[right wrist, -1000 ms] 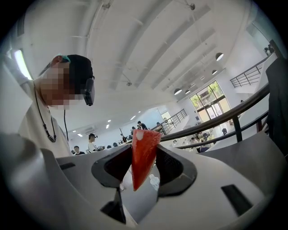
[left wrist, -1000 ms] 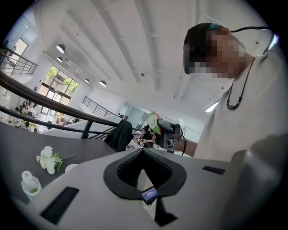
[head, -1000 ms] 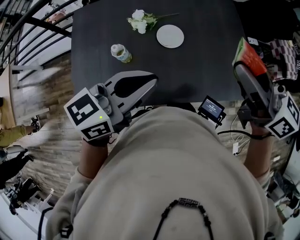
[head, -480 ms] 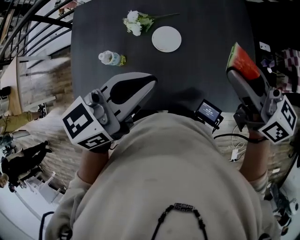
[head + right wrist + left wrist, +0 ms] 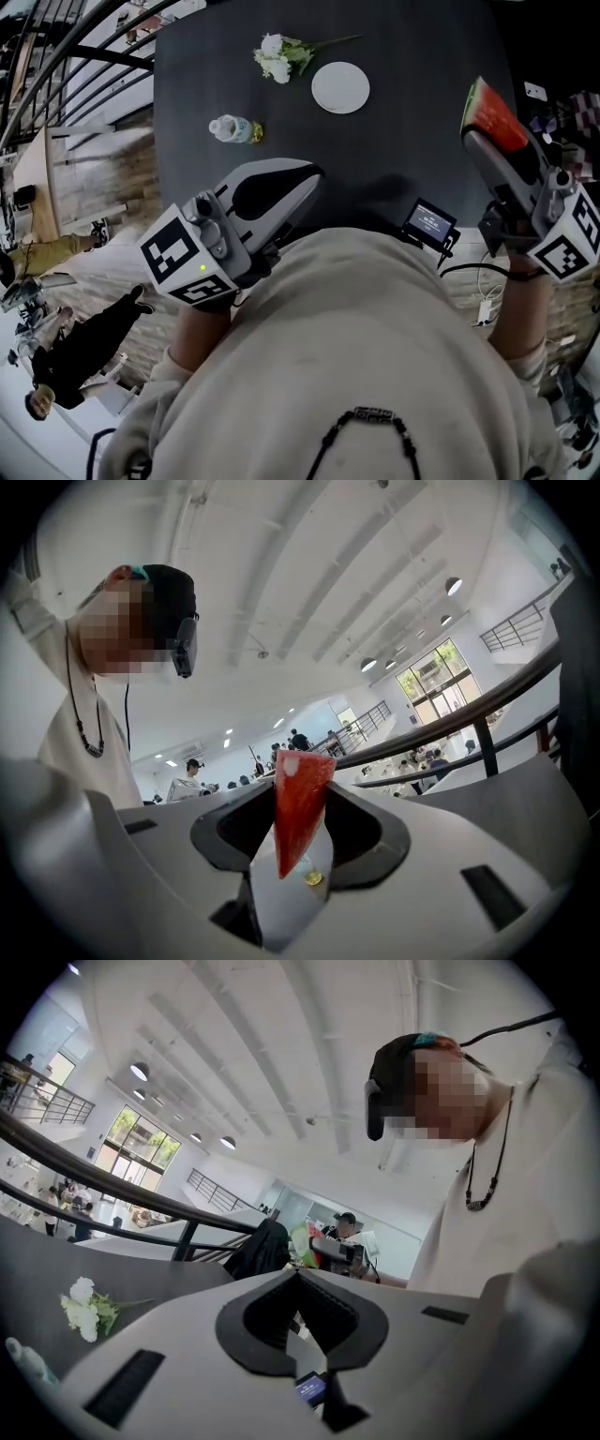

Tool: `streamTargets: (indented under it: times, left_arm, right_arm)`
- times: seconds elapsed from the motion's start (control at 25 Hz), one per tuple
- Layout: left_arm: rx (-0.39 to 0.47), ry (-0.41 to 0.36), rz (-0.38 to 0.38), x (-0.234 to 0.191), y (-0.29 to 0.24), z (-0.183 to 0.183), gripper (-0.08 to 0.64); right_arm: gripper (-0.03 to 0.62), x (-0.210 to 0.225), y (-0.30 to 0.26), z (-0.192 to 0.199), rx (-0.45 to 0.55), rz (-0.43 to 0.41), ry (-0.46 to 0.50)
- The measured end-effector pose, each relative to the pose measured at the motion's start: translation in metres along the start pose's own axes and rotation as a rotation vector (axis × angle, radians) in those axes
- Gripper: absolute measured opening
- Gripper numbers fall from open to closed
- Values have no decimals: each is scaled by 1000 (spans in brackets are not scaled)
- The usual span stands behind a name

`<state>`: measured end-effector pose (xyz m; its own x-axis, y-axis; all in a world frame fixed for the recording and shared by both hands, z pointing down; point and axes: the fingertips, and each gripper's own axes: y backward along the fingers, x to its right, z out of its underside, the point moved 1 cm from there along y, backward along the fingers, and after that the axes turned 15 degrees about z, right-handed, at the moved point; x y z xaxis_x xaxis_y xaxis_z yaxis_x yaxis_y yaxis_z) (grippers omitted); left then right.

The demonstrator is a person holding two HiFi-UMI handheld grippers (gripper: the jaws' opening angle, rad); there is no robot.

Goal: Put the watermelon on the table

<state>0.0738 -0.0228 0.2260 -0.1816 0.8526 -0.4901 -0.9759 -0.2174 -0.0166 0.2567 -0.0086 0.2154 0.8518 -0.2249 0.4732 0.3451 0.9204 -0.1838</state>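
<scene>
Two jaws of the right gripper [image 5: 480, 133] clamp a red, green-rinded wedge of watermelon [image 5: 494, 112], held in the air at the right edge of the dark rectangular table [image 5: 403, 141]. The left gripper [image 5: 315, 172], jaws together and empty, hovers over the table's near edge.

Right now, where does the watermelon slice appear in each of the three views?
Head view: the watermelon slice is at the upper right, by the right edge of the table.
Left gripper view: probably the small green and red shape near the centre, far off.
Right gripper view: the slice stands upright in the centre.
Shared landmark: the black railing.
</scene>
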Motion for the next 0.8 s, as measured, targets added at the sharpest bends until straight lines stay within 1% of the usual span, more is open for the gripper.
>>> streamTargets:
  times: [0.12, 0.24, 0.32, 0.4, 0.52, 0.68, 0.8]
  left_arm:
    - [19, -6, 64, 3, 3, -4, 6]
    - [43, 20, 121, 4, 2, -6, 6]
    - [55, 24, 162, 6, -3, -8, 6]
    - [58, 19, 195, 11, -8, -8, 6]
    - [49, 28, 226, 17, -10, -2, 6]
    - [31, 51, 260, 22, -15, 6, 6]
    - [36, 52, 247, 23, -11, 12, 6]
  right_arm:
    - [184, -12, 4, -7, 19, 38, 22]
    - [184, -21, 10, -9, 21, 75, 29]
    - [184, -25, 14, -13, 21, 94, 51]
    - [184, -23, 19, -11, 21, 116, 38]
    - [184, -17, 29, 1, 8, 150, -10]
    - [184, -16, 26, 0, -8, 161, 5]
    - [184, -15, 21, 1, -14, 156, 13]
